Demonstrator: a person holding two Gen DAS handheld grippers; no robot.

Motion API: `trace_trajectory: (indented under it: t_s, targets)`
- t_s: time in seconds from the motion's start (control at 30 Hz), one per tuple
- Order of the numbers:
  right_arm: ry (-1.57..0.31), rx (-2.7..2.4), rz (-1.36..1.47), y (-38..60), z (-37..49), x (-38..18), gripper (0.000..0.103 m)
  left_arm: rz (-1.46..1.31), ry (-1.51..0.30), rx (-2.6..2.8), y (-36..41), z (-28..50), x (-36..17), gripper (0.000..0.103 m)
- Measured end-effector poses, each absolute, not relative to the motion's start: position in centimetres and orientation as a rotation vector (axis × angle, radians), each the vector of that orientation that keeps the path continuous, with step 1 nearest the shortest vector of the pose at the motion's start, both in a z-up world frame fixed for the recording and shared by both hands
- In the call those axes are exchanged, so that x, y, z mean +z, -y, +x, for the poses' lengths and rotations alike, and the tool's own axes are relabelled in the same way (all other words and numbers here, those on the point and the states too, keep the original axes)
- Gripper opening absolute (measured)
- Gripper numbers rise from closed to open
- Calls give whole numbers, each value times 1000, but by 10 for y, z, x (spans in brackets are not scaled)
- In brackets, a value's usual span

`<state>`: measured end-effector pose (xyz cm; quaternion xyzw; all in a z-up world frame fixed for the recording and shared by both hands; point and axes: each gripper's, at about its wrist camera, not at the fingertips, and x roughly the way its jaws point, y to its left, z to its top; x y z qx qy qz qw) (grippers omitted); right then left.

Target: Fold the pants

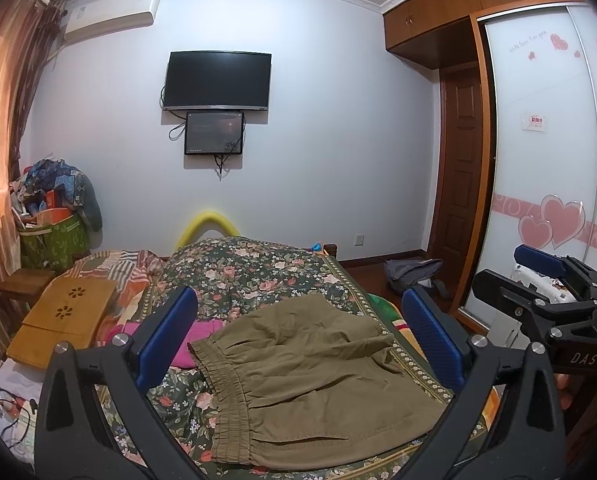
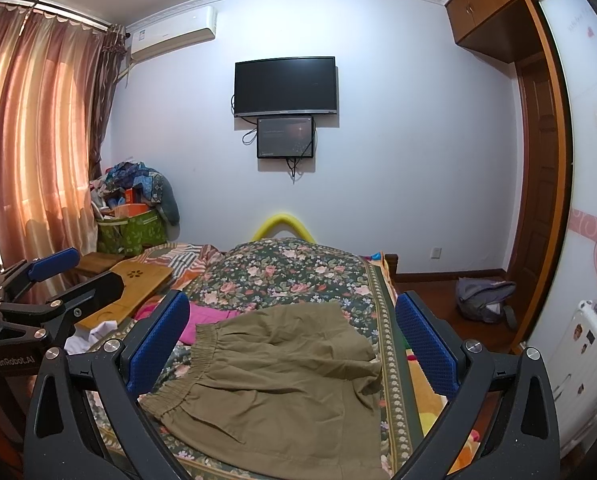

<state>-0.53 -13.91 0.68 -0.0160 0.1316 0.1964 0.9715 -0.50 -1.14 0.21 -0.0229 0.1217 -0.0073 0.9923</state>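
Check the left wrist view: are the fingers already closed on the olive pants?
No: the left gripper is wide open, its blue fingers apart above the olive pants, which lie flat on the floral bedspread.

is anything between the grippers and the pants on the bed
Nothing visible. Both the left hand-held gripper and right hand-held gripper hang open above the olive-green elastic-waist pants, which lie uncovered on the floral bedspread. The pink cloth sits beside the waistband.

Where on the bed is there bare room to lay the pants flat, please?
Free: the floral bedspread between the olive pants and the yellow headboard pad. Crowded: the left side, with pink cloth, wooden tray and white clothing.
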Motion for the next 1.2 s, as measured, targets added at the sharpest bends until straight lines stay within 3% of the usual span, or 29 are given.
trace_trajectory:
  t_s: [1.2]
  targets:
    - [-266, 398, -28, 145, -4, 9, 103, -67, -249, -14, 8, -1, 0, 103]
